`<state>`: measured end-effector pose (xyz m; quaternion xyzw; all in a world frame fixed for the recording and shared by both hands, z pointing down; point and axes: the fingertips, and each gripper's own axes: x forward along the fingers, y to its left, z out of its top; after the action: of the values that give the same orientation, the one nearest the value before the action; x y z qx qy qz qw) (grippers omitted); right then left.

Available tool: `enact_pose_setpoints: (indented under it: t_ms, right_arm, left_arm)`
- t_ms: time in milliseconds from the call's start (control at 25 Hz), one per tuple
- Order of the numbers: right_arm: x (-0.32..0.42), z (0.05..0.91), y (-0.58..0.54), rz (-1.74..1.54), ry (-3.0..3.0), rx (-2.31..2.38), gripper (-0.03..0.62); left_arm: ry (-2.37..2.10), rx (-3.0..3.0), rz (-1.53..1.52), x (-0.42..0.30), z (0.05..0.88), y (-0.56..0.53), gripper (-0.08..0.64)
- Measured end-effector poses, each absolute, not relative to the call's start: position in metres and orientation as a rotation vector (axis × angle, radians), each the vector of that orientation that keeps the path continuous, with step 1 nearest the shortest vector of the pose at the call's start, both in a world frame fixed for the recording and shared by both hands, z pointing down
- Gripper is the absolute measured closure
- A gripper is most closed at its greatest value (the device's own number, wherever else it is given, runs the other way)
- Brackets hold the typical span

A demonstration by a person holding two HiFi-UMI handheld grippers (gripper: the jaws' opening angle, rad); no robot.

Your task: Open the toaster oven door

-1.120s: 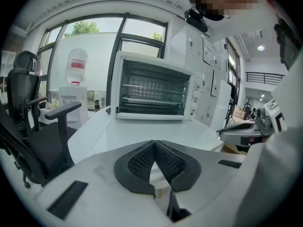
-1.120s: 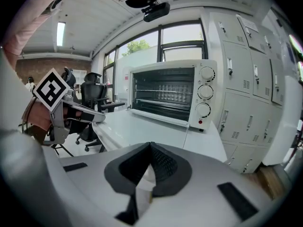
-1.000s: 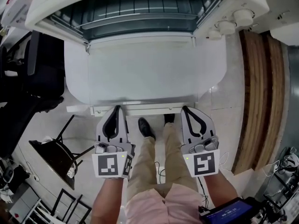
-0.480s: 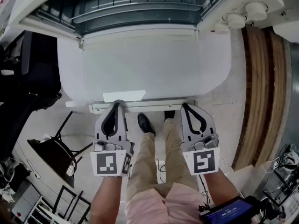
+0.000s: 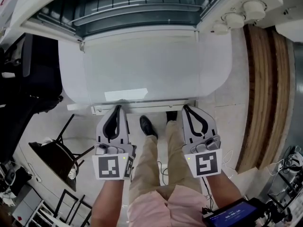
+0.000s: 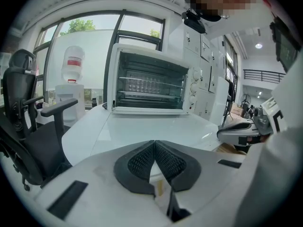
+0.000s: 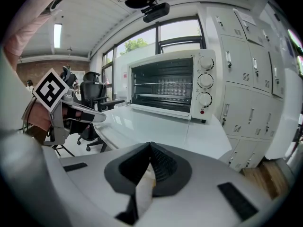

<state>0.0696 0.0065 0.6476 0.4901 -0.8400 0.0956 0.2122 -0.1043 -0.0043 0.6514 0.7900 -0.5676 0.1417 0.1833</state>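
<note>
- At the top centre of the head view, the toaster oven (image 5: 142, 6), white, standing on the far part of the desk (image 5: 142, 70); at frame centre in both gripper views (image 6: 151, 84) (image 7: 170, 86), well apart from the jaws.
- Wire racks and a dark interior plain to see through its front; impossible to tell from these views whether the door hangs down or stands shut.
- Three round knobs (image 5: 234, 19) on its control panel, upper right of the head view.
- Lower left of centre, the left hand-held gripper (image 5: 117, 109), tip at the near edge of the desk, jaws pressed together with nothing between them (image 6: 154, 142).
- Lower right of centre, the right hand-held gripper (image 5: 185, 108), level with the other, tip likewise at the near edge, jaws closed tight and empty (image 7: 150, 144).
- Neither one touching the toaster oven.
- Between the two, tan trouser legs (image 5: 151, 160) and a dark shoe (image 5: 147, 128) on the pale floor.
- At the left edge of the head view, a black office chair (image 5: 33, 74) beside the desk.
- Right half of the right gripper view: grey lockers (image 7: 246, 70) behind the oven.
- Upper left of the left gripper view: a water bottle (image 6: 73, 63) on a dispenser.
</note>
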Motion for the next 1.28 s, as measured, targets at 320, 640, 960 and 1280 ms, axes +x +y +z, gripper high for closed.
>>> enact_pose_setpoints:
  t_ms: [320, 640, 960, 1280]
  right_arm:
    - [0.062, 0.572, -0.002, 0.193, -2.425, 1.412, 0.591]
    - [0.052, 0.463, -0.024, 0.071, -2.555, 1.5, 0.591]
    - [0.037, 0.37, -0.027, -0.091, -2.639, 1.511, 0.591]
    - [0.036, 0.319, -0.025, -0.202, -2.653, 1.534, 0.591]
  left_arm:
    - [-1.658, 2.304, 0.325, -0.1, 0.576, -0.008, 0.548]
    - [-1.767, 2.395, 0.211, -0.101, 0.462, -0.022, 0.546]
    - [-1.824, 2.453, 0.058, -0.094, 0.375, -0.027, 0.547]
    - [-1.862, 2.493, -0.043, -0.083, 0.326, -0.022, 0.546]
